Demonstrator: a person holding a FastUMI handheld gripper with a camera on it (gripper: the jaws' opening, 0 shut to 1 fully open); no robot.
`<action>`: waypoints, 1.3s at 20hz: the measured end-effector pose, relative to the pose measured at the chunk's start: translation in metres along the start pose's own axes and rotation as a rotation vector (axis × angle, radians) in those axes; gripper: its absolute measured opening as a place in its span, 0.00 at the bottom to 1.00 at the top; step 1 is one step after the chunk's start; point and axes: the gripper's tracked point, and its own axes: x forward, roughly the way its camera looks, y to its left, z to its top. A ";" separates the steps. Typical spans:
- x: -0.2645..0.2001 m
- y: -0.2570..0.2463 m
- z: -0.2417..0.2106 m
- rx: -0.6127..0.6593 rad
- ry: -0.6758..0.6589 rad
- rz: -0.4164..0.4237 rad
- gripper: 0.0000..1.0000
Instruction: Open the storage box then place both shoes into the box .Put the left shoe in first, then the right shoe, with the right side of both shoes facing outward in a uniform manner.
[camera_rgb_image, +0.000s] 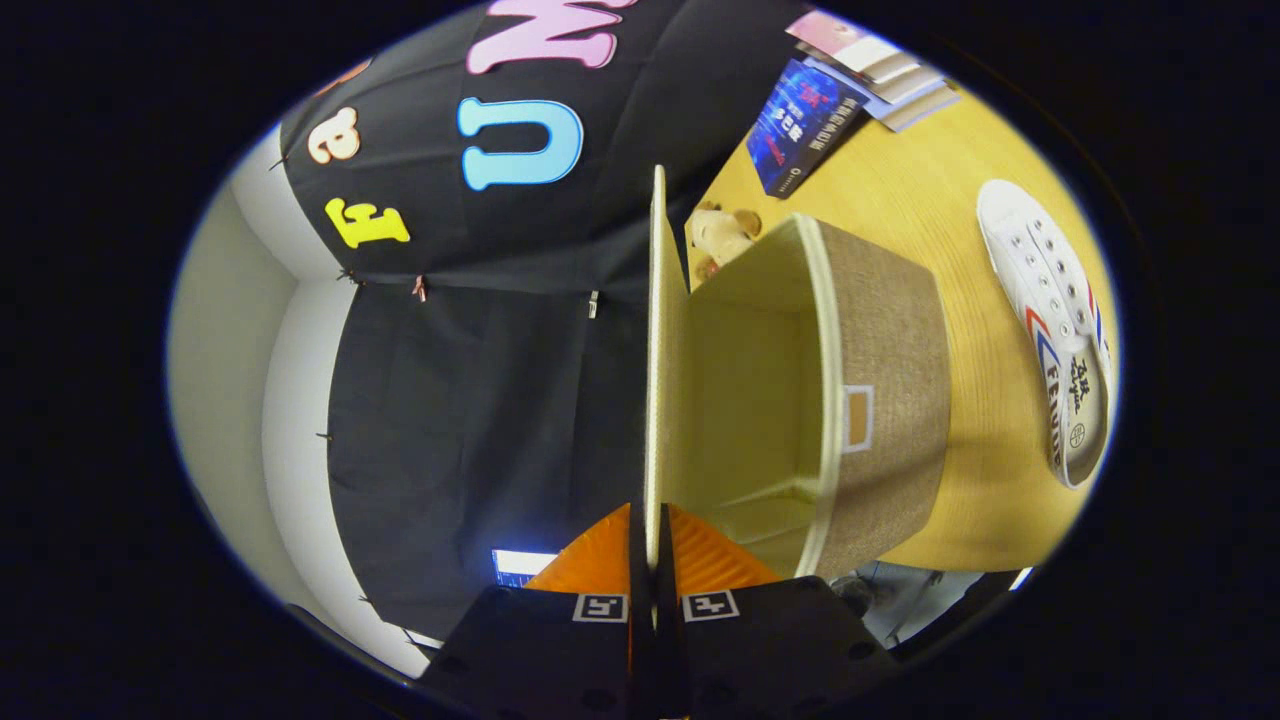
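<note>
two fingers of our gripper (655, 560) are pressed together on the thin cream lid (657, 350) of the beige fabric storage box (885, 390), and we see the lid raised, the box open. beyond it, on the yellow wooden table (990, 480), lies one white canvas shoe (1055, 320), well apart.

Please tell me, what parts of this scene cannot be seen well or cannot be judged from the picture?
- Storage box: in the gripper view its own front wall hides much of the inner floor.
- Lid, pinched by the gripper: seen edge-on, so its faces cannot be judged.
- White shoe: lies beyond the box on the table; its far side is hidden.
- Small toy: partly hidden behind the box.
- Books: covers too small to read.
</note>
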 end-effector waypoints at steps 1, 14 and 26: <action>0.004 0.010 0.001 -0.019 -0.003 -0.006 0.05; 0.140 0.131 -0.024 -0.253 0.017 -0.035 0.09; 0.289 0.098 -0.076 -0.416 0.114 -0.171 0.10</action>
